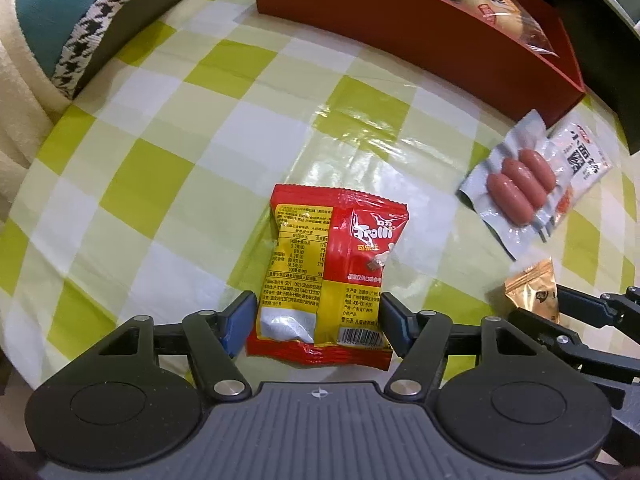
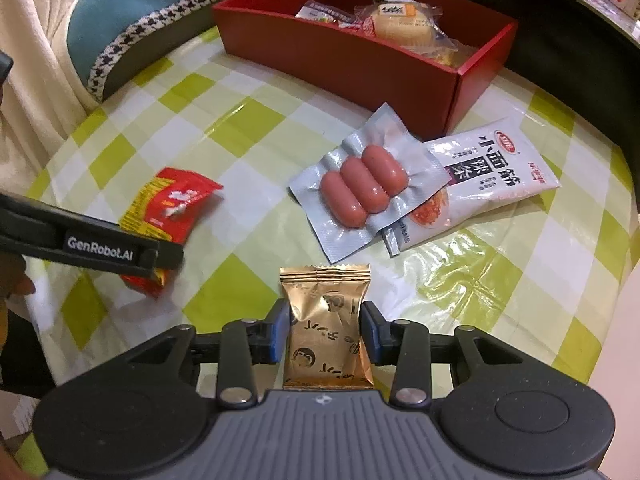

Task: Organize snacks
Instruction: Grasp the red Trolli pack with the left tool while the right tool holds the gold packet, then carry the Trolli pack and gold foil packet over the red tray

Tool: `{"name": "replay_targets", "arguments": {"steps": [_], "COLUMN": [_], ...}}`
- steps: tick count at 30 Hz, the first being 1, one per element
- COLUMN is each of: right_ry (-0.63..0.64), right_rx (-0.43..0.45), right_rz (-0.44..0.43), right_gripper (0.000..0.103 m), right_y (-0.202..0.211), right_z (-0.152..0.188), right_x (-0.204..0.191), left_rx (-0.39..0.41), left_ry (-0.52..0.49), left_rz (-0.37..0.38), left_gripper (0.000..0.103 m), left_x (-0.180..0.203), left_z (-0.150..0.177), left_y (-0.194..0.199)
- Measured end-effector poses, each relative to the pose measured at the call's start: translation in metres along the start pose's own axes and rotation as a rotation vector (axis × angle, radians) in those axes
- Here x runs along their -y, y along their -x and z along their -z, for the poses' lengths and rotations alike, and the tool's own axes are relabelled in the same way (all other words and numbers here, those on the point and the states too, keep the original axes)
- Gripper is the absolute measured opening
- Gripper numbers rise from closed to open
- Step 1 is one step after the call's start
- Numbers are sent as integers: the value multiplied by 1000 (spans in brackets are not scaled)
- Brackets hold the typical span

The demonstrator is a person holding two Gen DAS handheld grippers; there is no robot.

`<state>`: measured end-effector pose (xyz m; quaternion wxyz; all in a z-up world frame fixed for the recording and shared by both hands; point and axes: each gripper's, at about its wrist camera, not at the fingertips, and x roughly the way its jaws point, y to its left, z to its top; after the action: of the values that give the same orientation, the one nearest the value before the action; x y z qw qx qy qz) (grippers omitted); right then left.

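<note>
A red and yellow snack packet (image 1: 320,264) lies lengthwise between the blue pads of my left gripper (image 1: 318,304), which press its two sides just above the checked tablecloth (image 1: 160,168). The same packet (image 2: 172,208) shows in the right wrist view under a left finger (image 2: 120,248). My right gripper (image 2: 325,312) is shut on a small gold packet (image 2: 326,332), also seen at the right edge of the left wrist view as the gold packet (image 1: 534,288). A sausage pack (image 2: 360,188) rests on a white noodle-strip packet (image 2: 492,160) in front of the red box (image 2: 340,64).
The red box (image 1: 400,28) at the back holds several wrapped snacks. A teal cushion with houndstooth trim (image 1: 60,8) and a cream throw (image 2: 36,80) sit past the table's left edge. A dark ledge (image 2: 580,60) borders the right side.
</note>
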<state>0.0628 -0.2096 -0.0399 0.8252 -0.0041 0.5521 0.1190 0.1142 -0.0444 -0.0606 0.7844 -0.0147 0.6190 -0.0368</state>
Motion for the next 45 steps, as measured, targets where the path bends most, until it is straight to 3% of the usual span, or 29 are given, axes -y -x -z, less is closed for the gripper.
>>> {"name": "replay_targets", "arguments": {"steps": [20,24,28,34,45], "right_ry": [-10,-7,-2,-9,12], "right_rx": [33,19,9,13,76], "right_rz": [-2,1,5,24,66], "right_gripper": [42,42,42,42,42], "right_y": [6,2,-3,-5,7], "right_z": [-8,-8,-9,-13,-26], "right_x": [0,1,0,2,-1], "left_rx": [16,15,25,45,94], "left_ry": [-1,14,39,3,-15], "left_rz": [1,-6,-19,-60,-63], "left_gripper": [69,71,81,67,64], "left_x": [5,4,5,13,19], "left_z": [-1,-3,-8,-5,2], "left_y": [0,-3,-8,-6,14]}}
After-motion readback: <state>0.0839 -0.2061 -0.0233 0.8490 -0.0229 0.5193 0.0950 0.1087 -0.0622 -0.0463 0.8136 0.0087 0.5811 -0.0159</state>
